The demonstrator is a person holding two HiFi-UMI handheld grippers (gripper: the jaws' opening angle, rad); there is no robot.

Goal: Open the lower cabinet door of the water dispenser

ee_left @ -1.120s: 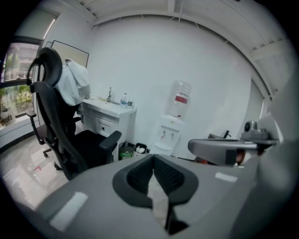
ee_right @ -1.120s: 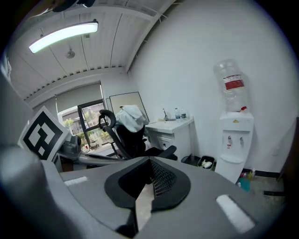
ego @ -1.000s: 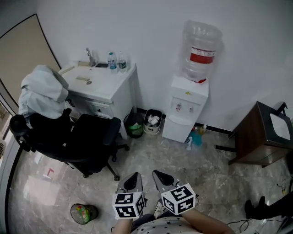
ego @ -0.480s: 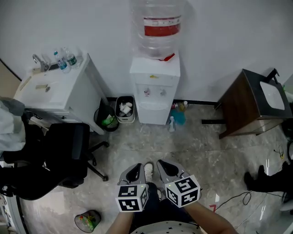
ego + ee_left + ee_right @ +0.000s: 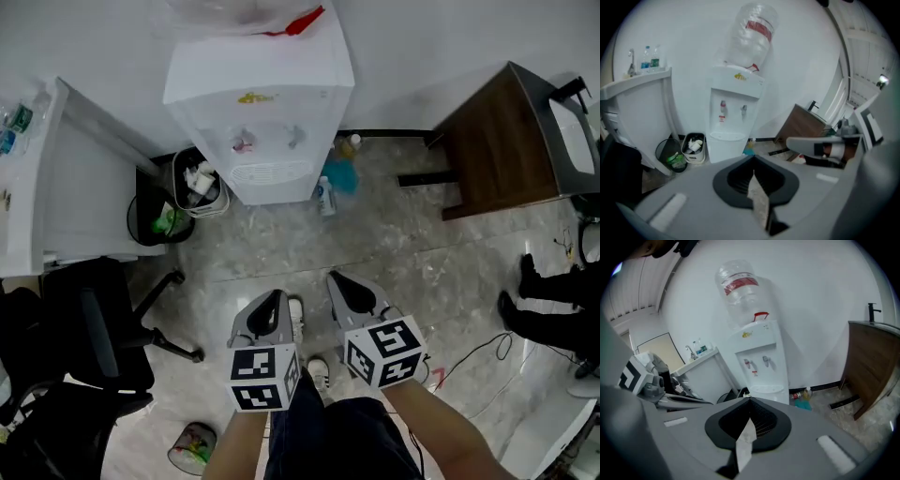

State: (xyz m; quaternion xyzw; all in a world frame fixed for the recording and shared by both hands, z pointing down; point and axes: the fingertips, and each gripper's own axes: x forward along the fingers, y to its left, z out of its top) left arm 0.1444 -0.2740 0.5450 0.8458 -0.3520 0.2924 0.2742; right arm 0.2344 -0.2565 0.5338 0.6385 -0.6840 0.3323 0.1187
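Note:
The white water dispenser stands against the wall, seen from above in the head view, with two taps on its front. In the left gripper view its lower front shows below the taps, partly hidden by the jaws; I cannot make out the cabinet door. The dispenser also faces the right gripper view. My left gripper and right gripper hang side by side over the floor, well short of it. Both are shut and hold nothing.
Left of the dispenser are a small rubbish bin, a black bin and a white sink cabinet. Bottles stand on its right. A brown cabinet is further right, a black office chair at left, black shoes at right.
The view has come closer to the dispenser, which went from upper right to top centre and grew larger. Both grippers kept shut and side by side.

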